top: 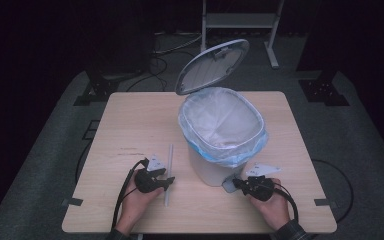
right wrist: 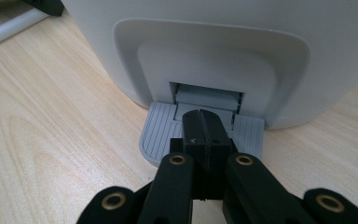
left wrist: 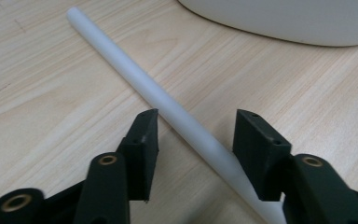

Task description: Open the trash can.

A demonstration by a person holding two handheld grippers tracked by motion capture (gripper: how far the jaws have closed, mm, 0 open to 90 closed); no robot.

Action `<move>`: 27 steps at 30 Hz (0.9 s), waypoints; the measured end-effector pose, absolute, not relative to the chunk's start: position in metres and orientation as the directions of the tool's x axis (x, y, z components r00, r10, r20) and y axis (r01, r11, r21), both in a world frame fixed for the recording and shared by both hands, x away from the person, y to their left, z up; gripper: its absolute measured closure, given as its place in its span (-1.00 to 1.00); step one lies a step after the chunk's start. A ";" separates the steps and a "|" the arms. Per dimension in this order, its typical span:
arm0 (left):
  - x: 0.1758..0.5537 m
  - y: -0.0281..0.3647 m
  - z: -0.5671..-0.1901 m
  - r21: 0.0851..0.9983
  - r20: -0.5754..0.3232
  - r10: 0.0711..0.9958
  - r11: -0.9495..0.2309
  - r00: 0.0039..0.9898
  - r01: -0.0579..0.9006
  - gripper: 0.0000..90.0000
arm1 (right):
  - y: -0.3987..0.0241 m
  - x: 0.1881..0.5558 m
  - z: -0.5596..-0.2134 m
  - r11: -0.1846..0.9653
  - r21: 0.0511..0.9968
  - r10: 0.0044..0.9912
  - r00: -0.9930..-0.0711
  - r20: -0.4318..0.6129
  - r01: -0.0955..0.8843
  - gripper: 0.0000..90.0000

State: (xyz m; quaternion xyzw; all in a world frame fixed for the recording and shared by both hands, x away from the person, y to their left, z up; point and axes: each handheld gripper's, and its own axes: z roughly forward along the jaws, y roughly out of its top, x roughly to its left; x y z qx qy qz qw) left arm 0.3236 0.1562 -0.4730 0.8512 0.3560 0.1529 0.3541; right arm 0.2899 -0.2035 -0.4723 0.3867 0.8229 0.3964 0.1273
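So my left gripper is sitting low over the wooden table with its jaws partly open, one on each side of the white tube — the pads aren't pressing on it, there's a gap on both sides. The tube lies flat and runs diagonally away from the jaws, with the pedal bin just past its far end. My right gripper is closed tight with nothing between its jaws — its tips rest right on the bin's grey pedal. Above that, the lid stands open over the bag liner.
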 end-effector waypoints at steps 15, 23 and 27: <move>0.325 0.173 -0.470 0.697 0.004 0.719 -0.500 0.695 0.514 0.55 | -0.203 0.290 -0.472 0.385 0.751 0.738 -0.667 0.099 0.537 1.00; 0.327 0.183 -0.468 0.682 -0.008 0.731 -0.495 0.682 0.539 0.71 | -0.204 0.290 -0.472 0.385 0.750 0.739 -0.667 0.098 0.537 1.00; 0.329 0.187 -0.467 0.674 -0.020 0.735 -0.491 0.678 0.552 0.75 | -0.203 0.290 -0.472 0.384 0.751 0.739 -0.667 0.099 0.537 1.00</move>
